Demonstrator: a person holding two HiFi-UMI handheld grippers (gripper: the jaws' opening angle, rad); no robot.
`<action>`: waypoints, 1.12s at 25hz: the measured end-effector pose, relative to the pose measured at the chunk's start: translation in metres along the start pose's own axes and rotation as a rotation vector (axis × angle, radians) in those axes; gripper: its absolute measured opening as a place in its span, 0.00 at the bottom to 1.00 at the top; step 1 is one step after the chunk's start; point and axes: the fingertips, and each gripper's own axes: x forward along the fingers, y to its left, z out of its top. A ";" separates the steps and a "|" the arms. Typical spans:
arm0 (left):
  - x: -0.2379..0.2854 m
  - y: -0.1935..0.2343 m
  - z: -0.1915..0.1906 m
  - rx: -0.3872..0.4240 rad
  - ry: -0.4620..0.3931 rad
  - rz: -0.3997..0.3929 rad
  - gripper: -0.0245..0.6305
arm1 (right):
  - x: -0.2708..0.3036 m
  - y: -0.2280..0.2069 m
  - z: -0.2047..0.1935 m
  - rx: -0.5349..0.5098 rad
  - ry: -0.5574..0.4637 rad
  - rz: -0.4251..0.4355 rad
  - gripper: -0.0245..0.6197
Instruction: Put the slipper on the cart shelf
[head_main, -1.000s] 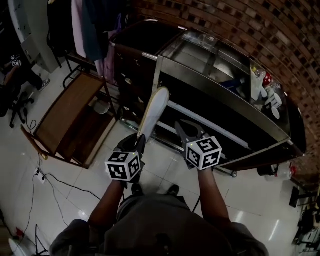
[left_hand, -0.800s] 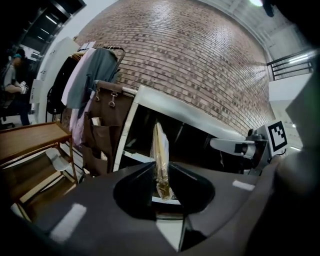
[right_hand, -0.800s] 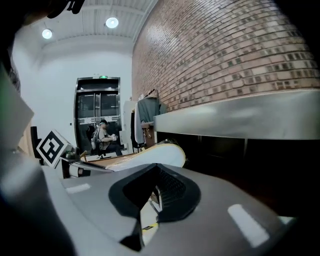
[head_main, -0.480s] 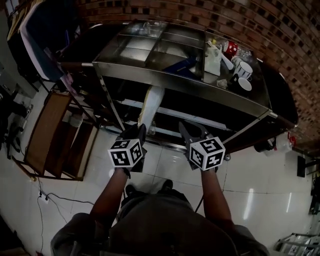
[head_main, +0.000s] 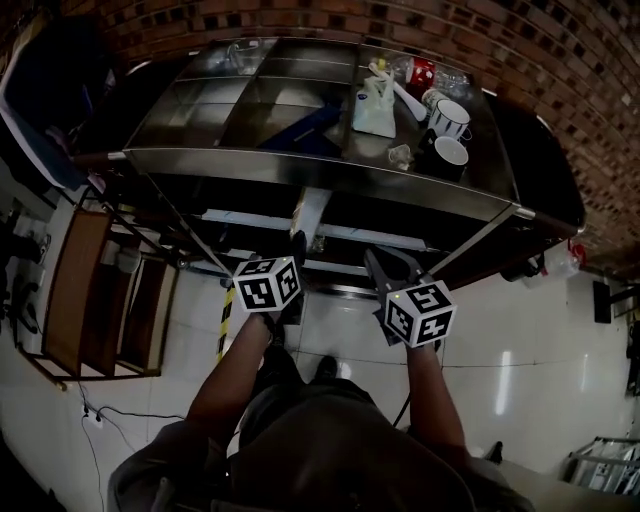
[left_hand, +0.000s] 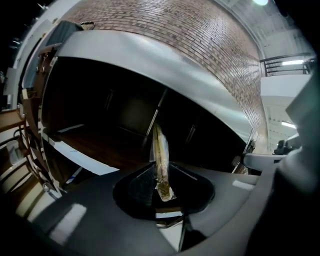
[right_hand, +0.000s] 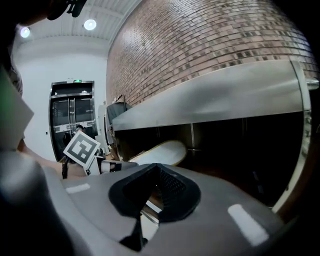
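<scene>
The left hand-held gripper (head_main: 297, 248) clamps a flat, pale slipper (head_main: 310, 210) edge-on. The right hand-held gripper (head_main: 378, 262) is clenched, empty.

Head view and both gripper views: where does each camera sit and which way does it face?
Head view: on the person's head, looking steeply down at the cart; forearms, left gripper and right gripper show.
Left gripper view: on the left gripper, looking along its fingers into the cart's shelf; they grip the slipper.
Right gripper view: on the right gripper, facing the shelf; its fingers and the left gripper show.
Shared: all three show the slipper.
</scene>
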 end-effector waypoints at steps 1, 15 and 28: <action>0.009 -0.002 0.000 -0.001 0.005 -0.008 0.15 | 0.000 -0.005 0.000 0.002 0.000 -0.014 0.04; 0.089 0.007 -0.022 -0.058 0.055 -0.043 0.15 | 0.002 -0.053 0.010 0.020 0.007 -0.161 0.04; 0.100 0.004 -0.023 0.100 0.079 0.019 0.35 | 0.002 -0.051 0.004 0.016 0.005 -0.129 0.04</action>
